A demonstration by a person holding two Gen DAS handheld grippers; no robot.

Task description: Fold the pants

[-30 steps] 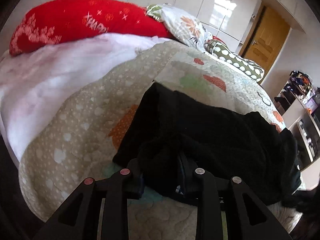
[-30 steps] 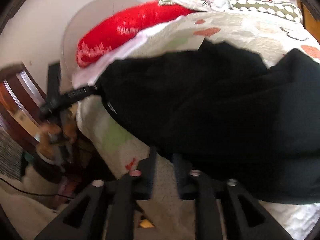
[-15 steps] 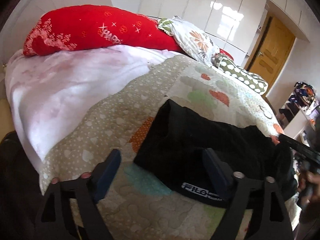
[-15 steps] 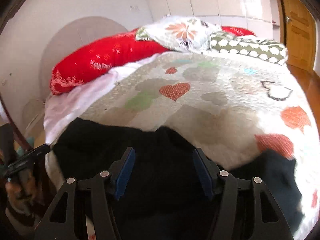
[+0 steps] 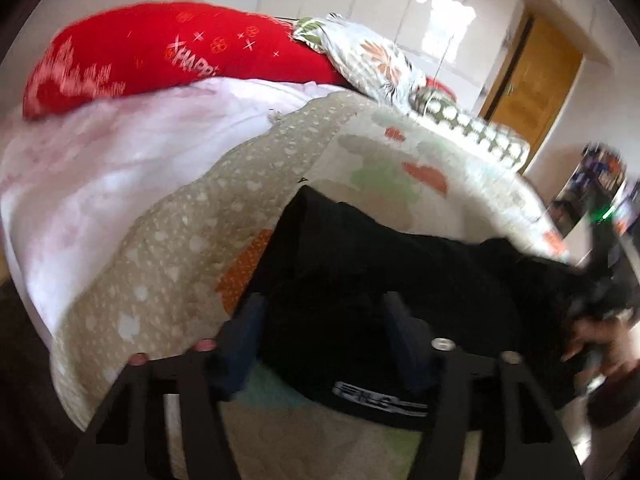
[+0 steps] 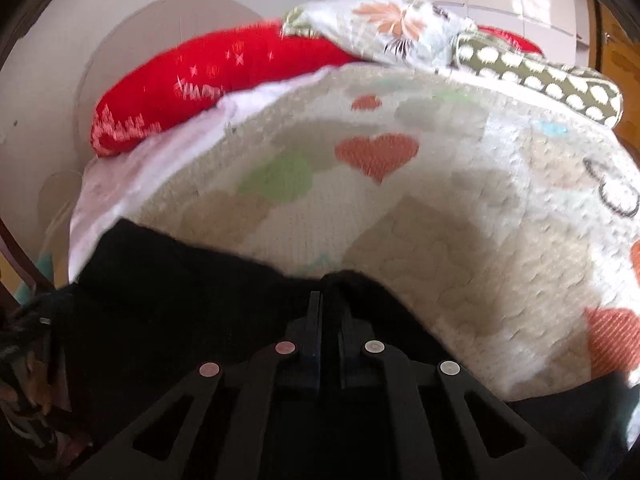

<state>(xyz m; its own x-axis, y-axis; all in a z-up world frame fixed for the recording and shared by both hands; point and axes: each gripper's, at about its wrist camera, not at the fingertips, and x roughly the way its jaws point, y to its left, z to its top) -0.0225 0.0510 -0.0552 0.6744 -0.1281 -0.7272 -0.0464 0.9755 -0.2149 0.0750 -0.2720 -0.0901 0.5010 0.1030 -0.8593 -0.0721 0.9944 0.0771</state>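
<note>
Two claws in frame, both over black pants [image 5: 384, 280] lying bunched on the quilt [image 5: 168, 264] near the bed's front edge. Left claw [image 5: 326, 332]: fingers spread apart, straddling the near edge of the pants, one finger [image 5: 244, 336] on the quilt side at the fabric's left border, the other over the black cloth; nothing pinched between them. White logo print [image 5: 380, 398] on the pants hem sits just below the left claw. Right claw [image 6: 330, 320]: fingers drawn nearly together with a raised fold of the pants [image 6: 352, 280] at their tips; looks clamped on the cloth, though motion blur softens the contact. In the right wrist view the pants [image 6: 180, 300] run across the lower frame, quilt [image 6: 440, 208] with heart patches beyond. At the right edge of the left wrist view, the person's hand [image 5: 600, 344] on the other tool, blurred. Behind: red pillow [image 5: 160, 52], floral pillow [image 5: 372, 60], green dotted pillow [image 6: 540, 76], pale pink sheet [image 5: 100, 152], wooden door [image 5: 532, 80].
</note>
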